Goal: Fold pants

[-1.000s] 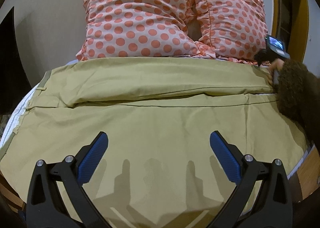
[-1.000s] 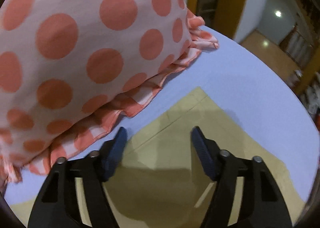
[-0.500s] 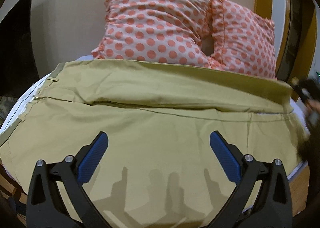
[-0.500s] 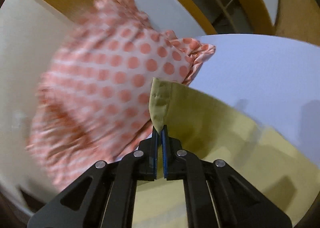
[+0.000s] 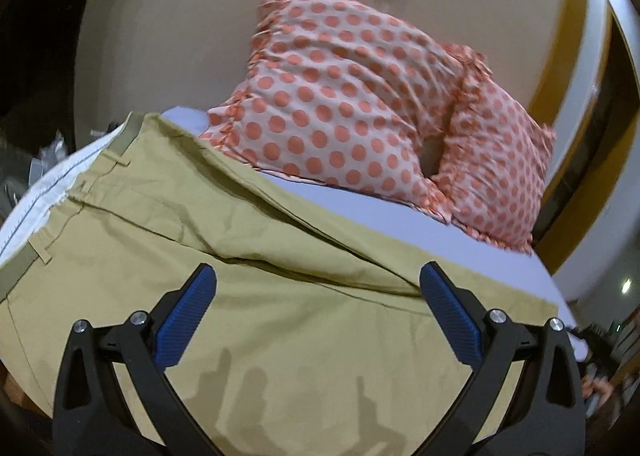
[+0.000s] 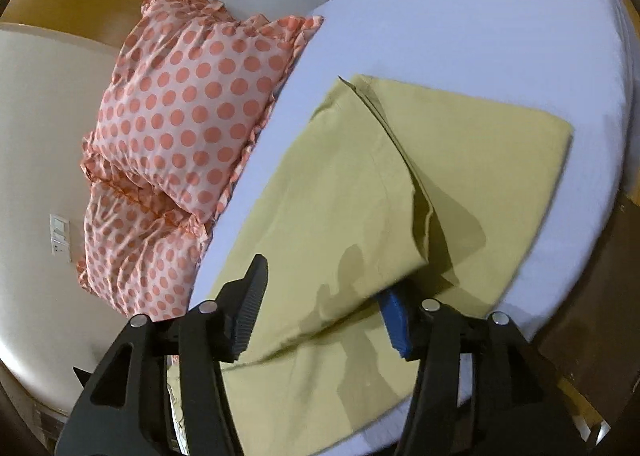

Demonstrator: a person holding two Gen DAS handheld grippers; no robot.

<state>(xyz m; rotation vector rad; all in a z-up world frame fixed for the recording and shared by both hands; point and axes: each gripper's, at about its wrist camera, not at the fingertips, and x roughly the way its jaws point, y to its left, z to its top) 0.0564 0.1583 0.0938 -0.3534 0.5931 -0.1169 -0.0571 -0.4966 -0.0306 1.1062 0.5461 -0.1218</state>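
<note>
Right gripper (image 6: 320, 308) has let go of the hem, jaws spread over the pants (image 6: 400, 184), left gripper (image 5: 316, 308) open too: leg fold laid, next fold pending.

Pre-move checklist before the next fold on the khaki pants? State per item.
1. Left gripper jaws open, nothing held: ok.
2. Right gripper jaws open: ok.
3. Right gripper free of cloth: not ok, a fold of the khaki fabric pants drapes over it on one side.
4. Leg layers aligned: not ok, the upper layer lies skewed across the lower.
5. Pants apart from the orange polka-dot frilled pillows: ok, pale lilac bed sheet shows between.
</note>
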